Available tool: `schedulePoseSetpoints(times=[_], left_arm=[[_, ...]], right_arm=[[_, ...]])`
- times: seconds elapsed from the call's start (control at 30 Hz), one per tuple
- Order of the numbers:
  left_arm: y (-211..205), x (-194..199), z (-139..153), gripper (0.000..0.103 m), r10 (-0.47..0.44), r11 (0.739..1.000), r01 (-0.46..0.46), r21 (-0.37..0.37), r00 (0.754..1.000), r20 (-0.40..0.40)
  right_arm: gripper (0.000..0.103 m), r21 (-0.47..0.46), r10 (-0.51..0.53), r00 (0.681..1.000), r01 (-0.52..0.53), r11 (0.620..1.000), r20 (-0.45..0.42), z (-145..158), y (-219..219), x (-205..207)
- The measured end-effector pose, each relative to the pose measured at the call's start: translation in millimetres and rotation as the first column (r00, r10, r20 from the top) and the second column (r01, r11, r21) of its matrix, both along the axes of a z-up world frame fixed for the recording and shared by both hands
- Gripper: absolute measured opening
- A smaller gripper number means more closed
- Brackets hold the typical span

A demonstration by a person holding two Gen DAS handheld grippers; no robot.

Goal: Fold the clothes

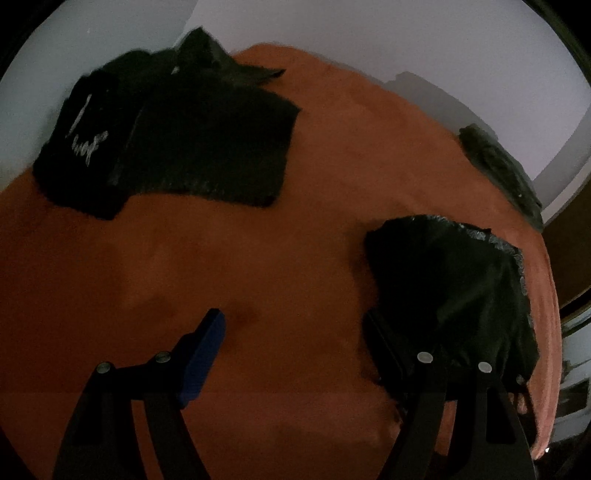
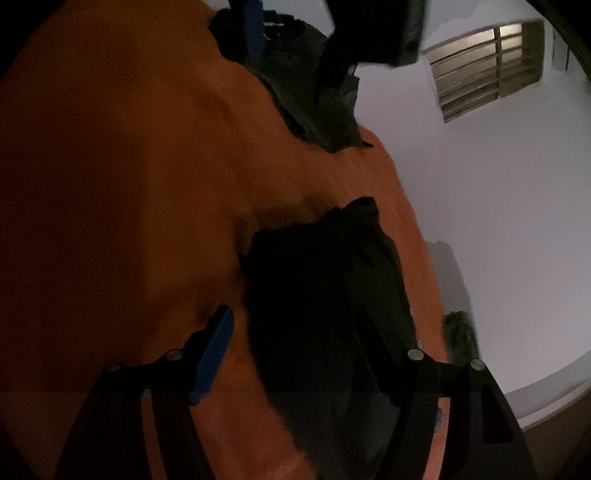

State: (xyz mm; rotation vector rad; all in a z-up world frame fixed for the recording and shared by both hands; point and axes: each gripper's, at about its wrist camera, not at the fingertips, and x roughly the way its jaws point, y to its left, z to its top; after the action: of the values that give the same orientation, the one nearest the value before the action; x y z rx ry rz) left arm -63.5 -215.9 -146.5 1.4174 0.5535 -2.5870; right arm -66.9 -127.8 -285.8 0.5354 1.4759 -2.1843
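Observation:
In the left wrist view my left gripper (image 1: 295, 350) stands wide open over the orange blanket (image 1: 229, 258). A crumpled dark garment (image 1: 443, 288) lies against and over its right finger; the blue pad of the left finger (image 1: 207, 350) is bare. In the right wrist view my right gripper (image 2: 299, 350) is also open, and a black garment (image 2: 317, 295) lies between the fingers, hiding the right one. At the top of that view the left gripper (image 2: 255, 29) shows beside the dark grey garment (image 2: 314, 103).
Folded black clothes (image 1: 177, 140), one with white lettering, lie at the far left of the blanket. Another dark piece (image 1: 506, 173) rests at the blanket's right edge. White walls surround the bed, with a barred window (image 2: 487, 66) high up.

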Motion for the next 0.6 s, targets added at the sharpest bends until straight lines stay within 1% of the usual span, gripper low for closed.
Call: schedulePoseSetpoints(times=[0.03,0.1,0.13,0.17,0.2,0.23,0.27,0.3,0.33,0.37,0.43,0.5,0.57,0.6], left_arm=[[-2,3,-1,0.078,0.003,1.0,-0.003,0.003,1.0,0.006],[0,6,1,0.078,-0.004,1.0,0.004,-0.01,1.0,0.009],[1,6,2,0.078,-0.011,1.0,0.011,-0.018,1.0,0.01],[2,6,3,0.078,-0.017,1.0,0.017,-0.026,1.0,0.011],[2,5,5,0.078,-0.023,0.999,0.023,-0.035,1.0,0.011],[3,5,6,0.078,-0.028,0.999,0.029,-0.043,1.0,0.012],[4,5,7,0.078,-0.031,0.998,0.032,-0.045,0.999,0.011],[5,4,8,0.078,-0.033,0.998,0.034,-0.045,0.999,0.01],[6,4,9,0.078,-0.037,0.998,0.037,-0.046,0.999,0.007],[7,3,9,0.078,-0.042,0.998,0.042,-0.047,0.999,0.004],[12,-1,9,0.078,-0.052,0.997,0.052,-0.051,0.999,0.0],[19,-7,8,0.078,-0.065,0.997,0.065,-0.046,0.998,0.0],[29,-17,6,0.078,-0.085,0.996,0.085,-0.033,0.996,-0.005],[34,-23,6,0.078,-0.096,0.995,0.096,-0.027,0.995,-0.008]], right_arm=[[0.067,0.016,0.007,1.0,-0.006,1.0,-0.016,-6,-5,-6],[0.067,0.017,0.014,0.999,-0.014,1.0,-0.041,-7,-15,-19],[0.067,-0.002,0.018,0.999,-0.018,1.0,-0.042,-3,-18,-26],[0.064,-0.014,0.023,0.999,-0.024,1.0,-0.03,1,-19,-33],[0.058,-0.058,0.03,0.999,-0.029,0.998,0.013,8,-19,-42],[0.043,-0.081,0.029,0.999,-0.025,0.996,0.045,11,-17,-48],[0.038,-0.104,0.029,0.997,-0.021,0.994,0.076,15,-15,-55],[0.031,-0.13,0.027,0.996,-0.016,0.991,0.086,20,-11,-60],[0.028,-0.152,0.025,0.997,-0.013,0.988,0.079,25,-6,-58],[0.027,-0.186,0.025,0.997,-0.01,0.982,0.077,32,0,-61],[0.025,-0.313,0.004,0.993,0.033,0.949,0.117,60,24,-66],[0.024,-0.438,-0.017,0.983,0.097,0.894,0.184,88,52,-76],[0.023,-0.549,-0.034,0.963,0.181,0.816,0.267,115,82,-90],[0.023,-0.609,-0.053,0.945,0.251,0.753,0.324,129,105,-102]])
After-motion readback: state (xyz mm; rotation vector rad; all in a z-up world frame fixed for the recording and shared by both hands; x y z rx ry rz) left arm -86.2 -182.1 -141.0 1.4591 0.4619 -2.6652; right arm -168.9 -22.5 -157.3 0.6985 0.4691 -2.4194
